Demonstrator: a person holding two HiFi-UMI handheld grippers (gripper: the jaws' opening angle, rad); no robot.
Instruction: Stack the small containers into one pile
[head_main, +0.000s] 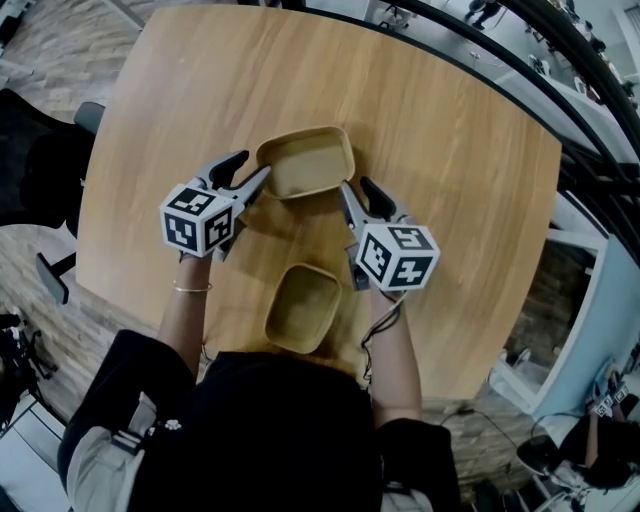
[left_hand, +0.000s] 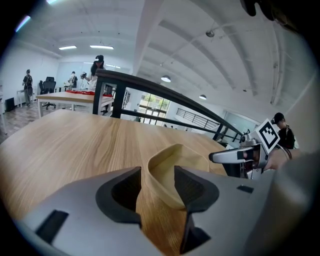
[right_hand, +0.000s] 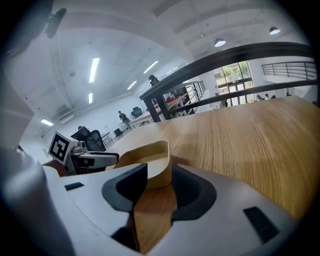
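Note:
Two tan containers lie on the round wooden table (head_main: 450, 160). The larger one (head_main: 305, 160) is farther from me; the smaller one (head_main: 302, 305) sits empty close to my body. My left gripper (head_main: 252, 172) straddles the larger container's left corner (left_hand: 175, 165), jaws wide, and the pads do not press the wall. My right gripper (head_main: 355, 188) straddles its right corner (right_hand: 145, 155), also open, with the thin rim between the pads. Each gripper shows in the other's view: the right gripper (left_hand: 240, 156) and the left gripper (right_hand: 92, 160).
A black railing (head_main: 560, 70) curves past the table's far right edge. A dark office chair (head_main: 45, 160) stands off the table's left. Other desks and people (left_hand: 97, 67) are far off in the room.

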